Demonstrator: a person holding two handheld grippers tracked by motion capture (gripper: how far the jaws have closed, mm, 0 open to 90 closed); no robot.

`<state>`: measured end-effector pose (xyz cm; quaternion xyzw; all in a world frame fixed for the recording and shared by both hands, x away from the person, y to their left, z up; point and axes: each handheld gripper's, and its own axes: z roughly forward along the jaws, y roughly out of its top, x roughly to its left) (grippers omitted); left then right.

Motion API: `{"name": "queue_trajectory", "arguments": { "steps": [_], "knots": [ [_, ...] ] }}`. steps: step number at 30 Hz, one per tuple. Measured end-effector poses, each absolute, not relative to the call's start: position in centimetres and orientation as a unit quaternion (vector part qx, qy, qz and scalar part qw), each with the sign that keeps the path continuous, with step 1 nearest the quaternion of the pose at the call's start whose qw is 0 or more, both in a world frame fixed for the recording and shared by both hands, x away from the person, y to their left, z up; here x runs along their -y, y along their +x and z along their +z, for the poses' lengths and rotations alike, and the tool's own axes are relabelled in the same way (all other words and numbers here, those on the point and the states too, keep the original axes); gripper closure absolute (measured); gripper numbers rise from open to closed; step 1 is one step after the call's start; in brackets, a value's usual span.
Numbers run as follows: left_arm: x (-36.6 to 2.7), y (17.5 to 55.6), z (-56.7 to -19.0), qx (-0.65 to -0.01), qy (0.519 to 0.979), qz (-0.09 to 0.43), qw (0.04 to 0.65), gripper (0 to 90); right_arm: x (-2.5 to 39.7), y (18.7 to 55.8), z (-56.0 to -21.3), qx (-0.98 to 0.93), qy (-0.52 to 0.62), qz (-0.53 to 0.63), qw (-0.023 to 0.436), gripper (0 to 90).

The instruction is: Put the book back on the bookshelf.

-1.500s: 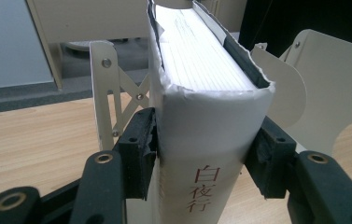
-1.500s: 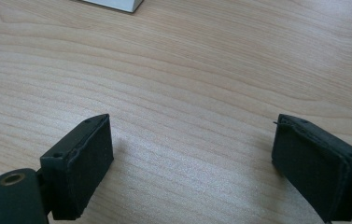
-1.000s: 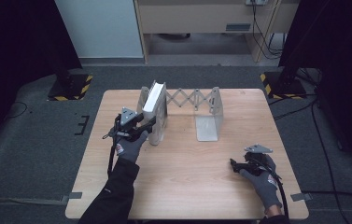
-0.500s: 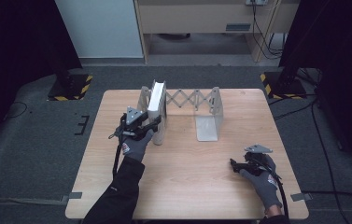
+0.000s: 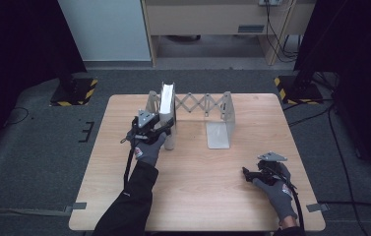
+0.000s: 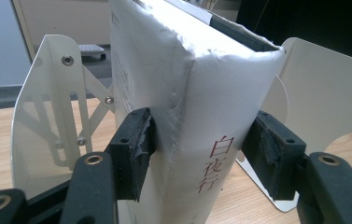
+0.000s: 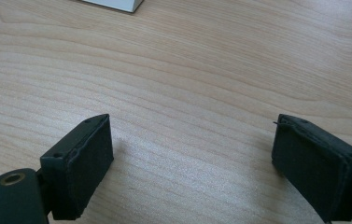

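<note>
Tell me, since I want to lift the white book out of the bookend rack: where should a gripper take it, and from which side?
Grip the book by its spine edge, coming from the person's side, one pad on each cover. It stands upright, spine outward, against the rack's left plate, covers exposed. The left gripper already straddles it so.

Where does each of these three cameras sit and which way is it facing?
High view: above the person's side, looking forward and down on the table; both forearms and hands enter from below.
Left gripper view: rides the left tool, looking along its jaws at the white book in the bookend rack.
Right gripper view: rides the right tool, facing bare tabletop.
Shared: high and left views both show the book.
</note>
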<state>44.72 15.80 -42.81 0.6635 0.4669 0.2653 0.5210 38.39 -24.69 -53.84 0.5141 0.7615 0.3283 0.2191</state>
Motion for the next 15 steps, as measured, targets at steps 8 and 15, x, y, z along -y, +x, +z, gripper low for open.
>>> {"name": "queue_trajectory", "arguments": {
  "steps": [8, 15],
  "knots": [
    [-16.3, 44.0, -42.3, -0.458, 0.667, 0.263, 0.526, 39.5, 24.7, 38.4, -53.8, -0.761, 0.514, 0.328, 0.220, 13.0],
    [-17.9, 41.4, -41.2, -0.442, 0.680, 0.259, 0.524, 35.5, 24.9, 38.2, -53.8, -0.751, 0.521, 0.335, 0.230, 25.3]
  ]
}}
